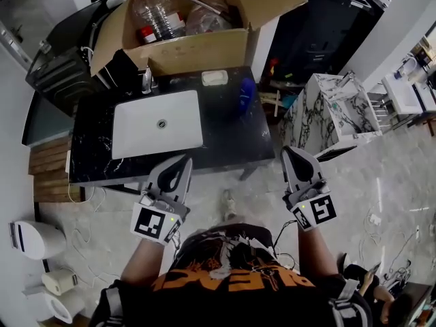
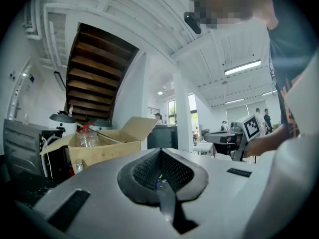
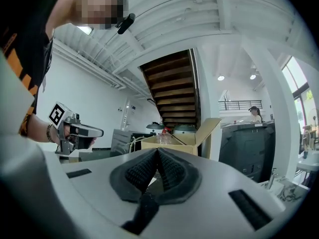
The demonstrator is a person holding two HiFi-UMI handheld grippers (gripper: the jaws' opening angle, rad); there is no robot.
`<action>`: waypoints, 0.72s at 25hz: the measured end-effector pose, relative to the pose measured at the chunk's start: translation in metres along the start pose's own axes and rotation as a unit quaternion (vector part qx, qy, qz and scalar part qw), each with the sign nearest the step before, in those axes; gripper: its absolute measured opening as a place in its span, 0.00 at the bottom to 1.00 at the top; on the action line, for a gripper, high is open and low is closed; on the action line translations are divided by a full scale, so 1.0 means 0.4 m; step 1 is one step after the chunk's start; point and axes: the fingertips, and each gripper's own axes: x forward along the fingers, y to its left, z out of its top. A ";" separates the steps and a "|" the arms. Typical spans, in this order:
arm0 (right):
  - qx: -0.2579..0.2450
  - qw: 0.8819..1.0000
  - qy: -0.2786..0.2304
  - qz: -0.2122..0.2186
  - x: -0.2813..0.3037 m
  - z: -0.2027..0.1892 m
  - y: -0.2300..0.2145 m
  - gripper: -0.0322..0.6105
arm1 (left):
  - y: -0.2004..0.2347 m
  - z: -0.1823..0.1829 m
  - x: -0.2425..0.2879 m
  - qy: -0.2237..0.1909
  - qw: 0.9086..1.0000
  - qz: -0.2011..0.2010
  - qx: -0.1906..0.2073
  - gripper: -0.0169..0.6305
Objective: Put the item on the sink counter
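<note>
The black marble sink counter (image 1: 231, 131) with its white basin (image 1: 158, 122) lies ahead of me. Behind it stands an open cardboard box (image 1: 197, 50) holding clear plastic bottles (image 1: 158, 16). A blue item (image 1: 247, 90) and a white soap dish (image 1: 214, 78) rest on the counter's back right. My left gripper (image 1: 185, 161) hovers at the counter's front edge, shut and empty. The right gripper (image 1: 291, 150) hangs just off the counter's front right corner, also shut with nothing between its pads. From the left gripper view the box (image 2: 99, 146) sits to the left; from the right gripper view the box (image 3: 174, 141) sits straight ahead.
A faucet (image 1: 146, 80) stands behind the basin. A white marble-patterned cabinet (image 1: 334, 114) is to the right of the counter. A wooden platform (image 1: 49, 169) and white appliances (image 1: 34, 240) are at the left, with cables on the tiled floor.
</note>
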 end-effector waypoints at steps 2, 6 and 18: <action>0.002 1.000 0.002 -0.004 -0.022 0.001 0.010 0.07 | -0.004 0.006 -0.022 0.000 1.000 0.000 0.007 0.05; -0.001 1.000 0.014 -0.014 -0.051 -0.009 0.018 0.07 | -0.015 0.023 -0.054 -0.007 1.000 0.002 0.008 0.05; -0.005 1.000 0.022 -0.014 -0.072 0.002 0.032 0.07 | -0.017 0.073 -0.104 -0.054 0.998 0.022 0.016 0.05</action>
